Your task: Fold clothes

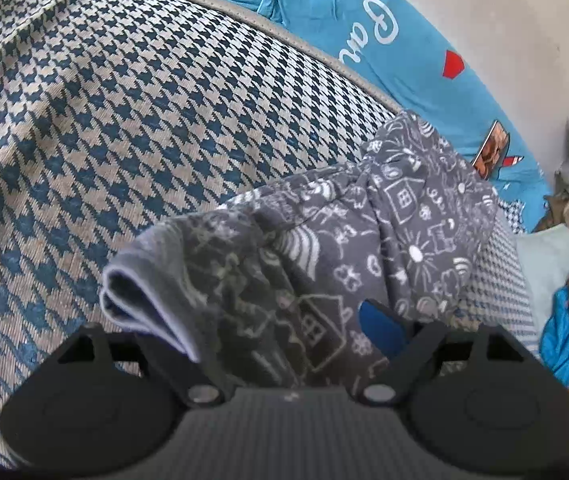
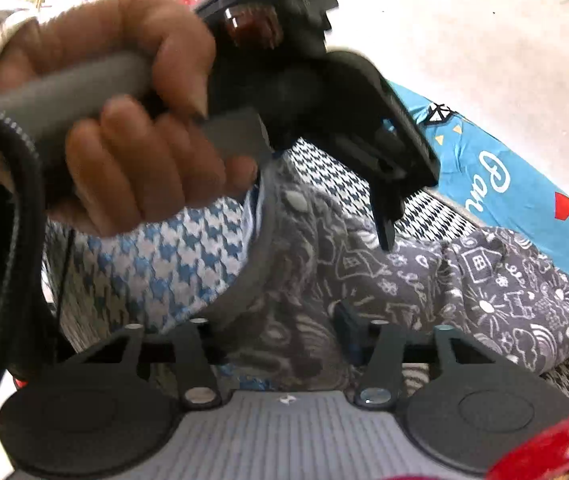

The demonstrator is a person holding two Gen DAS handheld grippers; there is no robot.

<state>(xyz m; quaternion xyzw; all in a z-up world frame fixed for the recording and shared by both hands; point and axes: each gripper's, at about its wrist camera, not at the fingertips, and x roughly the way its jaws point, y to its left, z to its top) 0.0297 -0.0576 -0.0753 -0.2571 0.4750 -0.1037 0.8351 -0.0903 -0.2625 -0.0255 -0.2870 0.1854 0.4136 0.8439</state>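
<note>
Blue-and-cream houndstooth fabric covers the bed (image 1: 132, 128) across the left of the left wrist view, edged at the top with a grey border. To its right, the grey garment (image 1: 324, 264), printed with white doodles of houses and suns, is bunched and lifted off the surface, its folded hem showing a paler lining at the lower left. The left claw (image 1: 284, 344) is closed on this garment, the cloth pinched between its fingers. Beyond the garment lies a bright blue sheet (image 1: 396, 52) with white lettering and a red shape, against a pale wall. In the right wrist view, a person's hand (image 2: 124, 120) at upper left grips the grey handle of the other device, whose black body reaches toward the centre. Below it the houndstooth cover shows through, then the same grey garment (image 2: 484, 292) spreads to the right. The right claw (image 2: 276, 340) holds a gathered edge of the garment between its fingers.
</note>
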